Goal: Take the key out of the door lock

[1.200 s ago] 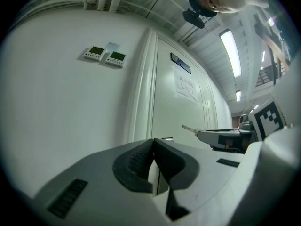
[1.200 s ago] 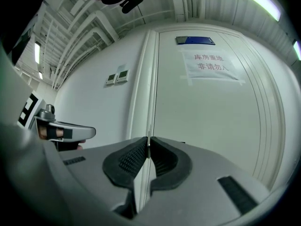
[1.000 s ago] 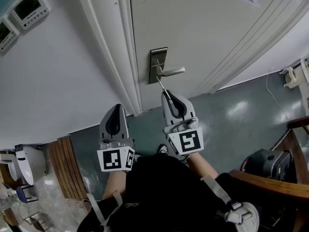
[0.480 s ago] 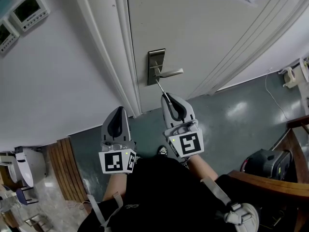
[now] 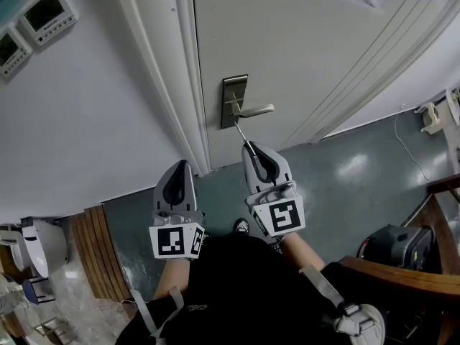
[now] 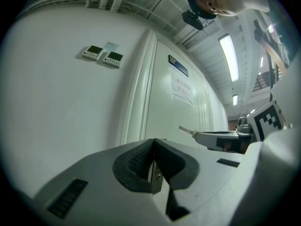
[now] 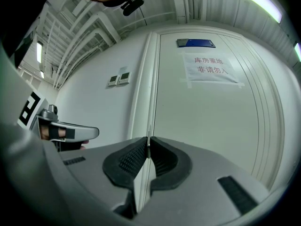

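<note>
A silver lock plate [image 5: 233, 92] with a lever handle [image 5: 255, 111] sits on the white door [image 5: 309, 42]. My right gripper [image 5: 249, 146] is just below the plate, shut on a thin metal key [image 5: 241, 133]. The key sticks out of the jaws toward the plate's lower end; whether its tip touches the lock I cannot tell. In the left gripper view the key [image 6: 186, 130] juts from the right gripper [image 6: 221, 139] in front of the door. The right gripper [image 7: 148, 139] pinches the key's thin blade. My left gripper [image 5: 178, 165] [image 6: 153, 142] hangs shut and empty to the left, near the door frame.
Two wall control panels [image 5: 44, 11] [image 6: 102, 55] hang left of the door frame [image 5: 162, 70]. A paper notice [image 7: 209, 67] is taped to the door. On the grey floor stand a black bag [image 5: 392, 244], a wooden armrest [image 5: 402, 270] and wooden slats [image 5: 100, 250].
The right gripper with the key has drawn slightly back and down from the lock plate. The left gripper has shifted only a little.
</note>
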The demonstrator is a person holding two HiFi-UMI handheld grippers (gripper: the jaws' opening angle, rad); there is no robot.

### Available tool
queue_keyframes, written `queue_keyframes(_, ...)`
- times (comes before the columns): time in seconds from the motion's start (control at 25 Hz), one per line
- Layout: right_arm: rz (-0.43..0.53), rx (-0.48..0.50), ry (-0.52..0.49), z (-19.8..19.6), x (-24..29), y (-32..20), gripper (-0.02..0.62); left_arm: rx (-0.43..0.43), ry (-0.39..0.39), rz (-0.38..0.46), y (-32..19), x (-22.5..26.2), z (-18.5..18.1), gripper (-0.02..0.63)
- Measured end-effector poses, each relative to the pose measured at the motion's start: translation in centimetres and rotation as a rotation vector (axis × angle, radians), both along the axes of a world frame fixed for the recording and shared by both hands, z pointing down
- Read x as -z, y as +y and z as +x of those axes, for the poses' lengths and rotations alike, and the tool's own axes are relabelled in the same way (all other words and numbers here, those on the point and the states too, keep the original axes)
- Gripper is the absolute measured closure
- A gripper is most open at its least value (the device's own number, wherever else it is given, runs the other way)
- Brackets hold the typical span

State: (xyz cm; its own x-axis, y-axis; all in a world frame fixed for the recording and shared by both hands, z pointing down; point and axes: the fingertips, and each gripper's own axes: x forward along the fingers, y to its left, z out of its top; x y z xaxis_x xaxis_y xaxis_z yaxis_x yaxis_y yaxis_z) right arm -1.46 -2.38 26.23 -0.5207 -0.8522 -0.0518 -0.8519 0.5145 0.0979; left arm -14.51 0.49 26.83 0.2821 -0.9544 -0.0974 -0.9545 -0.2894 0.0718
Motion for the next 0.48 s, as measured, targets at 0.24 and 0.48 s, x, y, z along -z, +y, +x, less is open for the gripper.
queue_keyframes(0.24,-0.005,0.012,-0.006,-0.42,-0.05,-0.04,0.565,-0.005,0.003,0.0,0.02,0.01,0.02,0.583)
queue_keyframes(0.48,-0.018,0.009,-0.013,-0.44,-0.45,0.07,0.565,-0.013,0.001,-0.018,0.01,-0.57,0.03,0.583)
